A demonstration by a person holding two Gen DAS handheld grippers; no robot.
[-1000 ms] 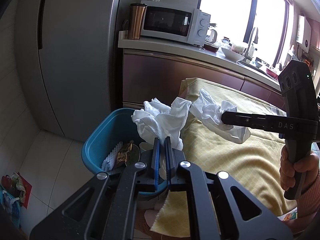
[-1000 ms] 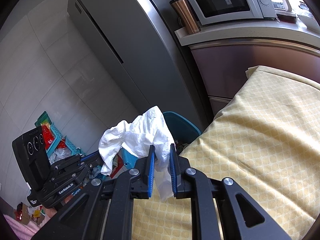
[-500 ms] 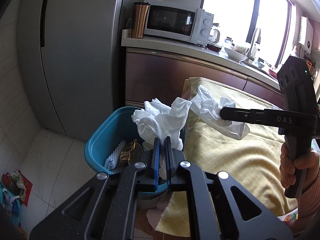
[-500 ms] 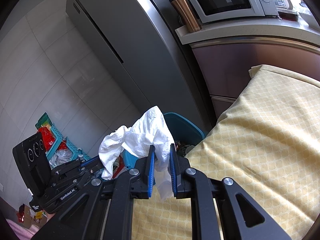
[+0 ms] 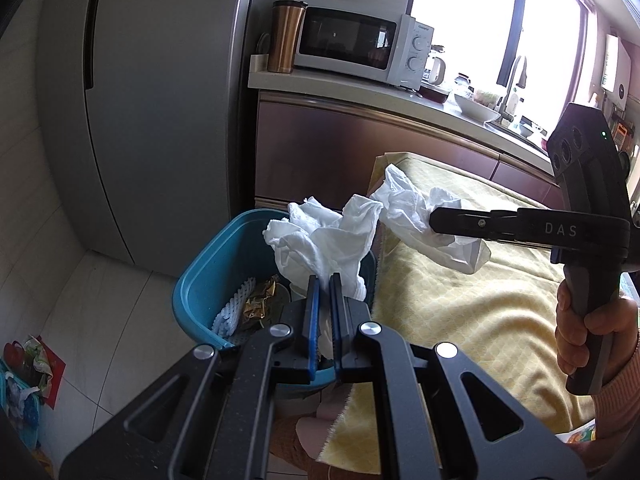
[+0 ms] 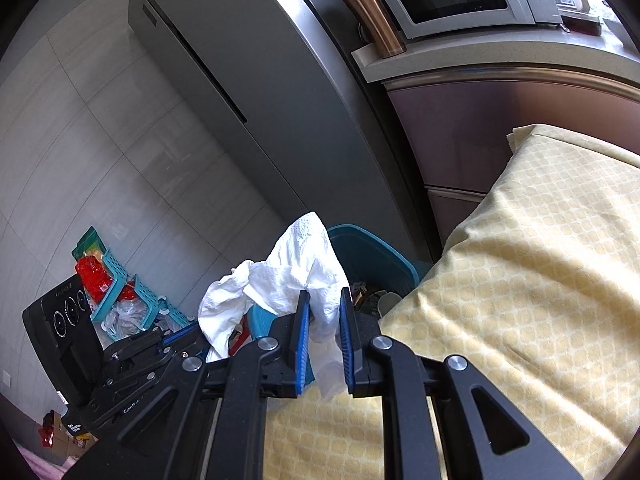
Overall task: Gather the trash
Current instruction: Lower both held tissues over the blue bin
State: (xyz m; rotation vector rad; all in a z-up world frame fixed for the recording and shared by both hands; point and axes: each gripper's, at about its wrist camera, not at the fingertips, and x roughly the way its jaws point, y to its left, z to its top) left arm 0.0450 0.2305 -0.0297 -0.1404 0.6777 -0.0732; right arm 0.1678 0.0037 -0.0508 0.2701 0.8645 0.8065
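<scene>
My left gripper (image 5: 324, 280) is shut on a crumpled white tissue (image 5: 324, 240) and holds it over the near rim of a blue trash bin (image 5: 208, 276) on the floor. The bin holds wrappers and other scraps. My right gripper (image 6: 324, 296) is shut on a second crumpled white tissue (image 6: 304, 268) and holds it above the left edge of the yellow-clothed table (image 6: 540, 280), beside the bin (image 6: 372, 252). In the left wrist view this gripper (image 5: 434, 216) and its tissue (image 5: 412, 208) show at the right. The two tissues hang close together.
A grey fridge (image 5: 160, 112) stands behind the bin. A counter (image 5: 360, 88) carries a microwave (image 5: 352, 44) and a copper tumbler (image 5: 284, 36). A blue crate with bags (image 6: 116, 288) lies on the tiled floor at the left.
Both grippers, each with its tissue, have moved a little closer to the bin. The right gripper's tissue now sits nearer to the left one.
</scene>
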